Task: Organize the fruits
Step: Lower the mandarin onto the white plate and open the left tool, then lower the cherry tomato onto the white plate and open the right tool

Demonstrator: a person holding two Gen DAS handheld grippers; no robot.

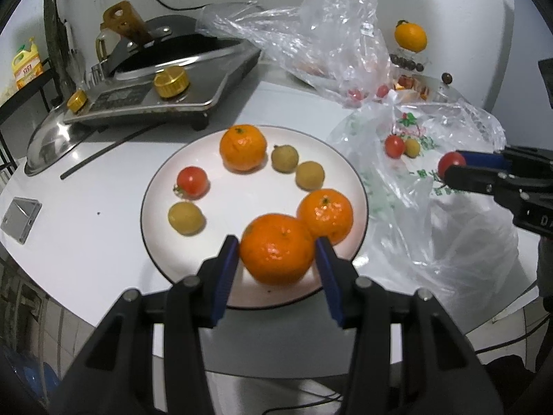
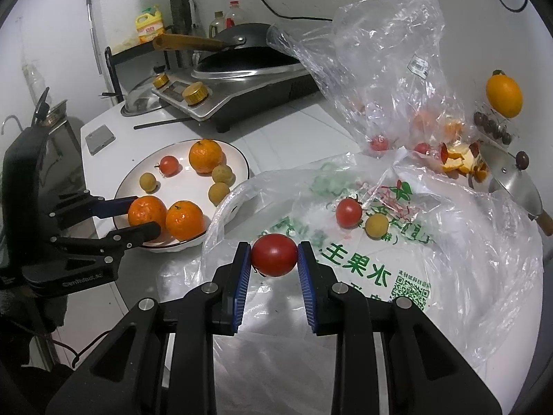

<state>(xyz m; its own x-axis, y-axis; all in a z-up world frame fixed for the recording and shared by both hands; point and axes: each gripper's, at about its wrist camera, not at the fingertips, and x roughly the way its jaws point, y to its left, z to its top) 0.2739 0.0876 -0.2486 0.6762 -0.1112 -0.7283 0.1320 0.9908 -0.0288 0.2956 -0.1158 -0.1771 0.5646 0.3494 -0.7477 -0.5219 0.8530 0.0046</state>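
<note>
A white plate (image 1: 166,173) holds two oranges (image 1: 243,147), a small tomato (image 1: 191,181) and three yellowish longans (image 1: 284,159). At the plate's near rim my left gripper (image 1: 276,242) is shut on a third orange (image 1: 276,259), its blue pads against both sides; the right wrist view shows the same left gripper (image 2: 147,216) and orange (image 2: 145,209). My right gripper (image 2: 273,250) is shut on a red tomato (image 2: 274,257), held over a printed plastic bag (image 2: 363,269). On that bag lie another tomato (image 2: 349,212) and a longan (image 2: 376,225).
A stove with a wok (image 1: 166,65) stands behind the plate, with a pot lid (image 1: 48,141) to its left. A crumpled clear bag (image 1: 328,24) with small tomatoes sits at the back. A lemon (image 1: 410,36), orange peel (image 2: 459,162) and a phone (image 1: 19,219) lie nearby.
</note>
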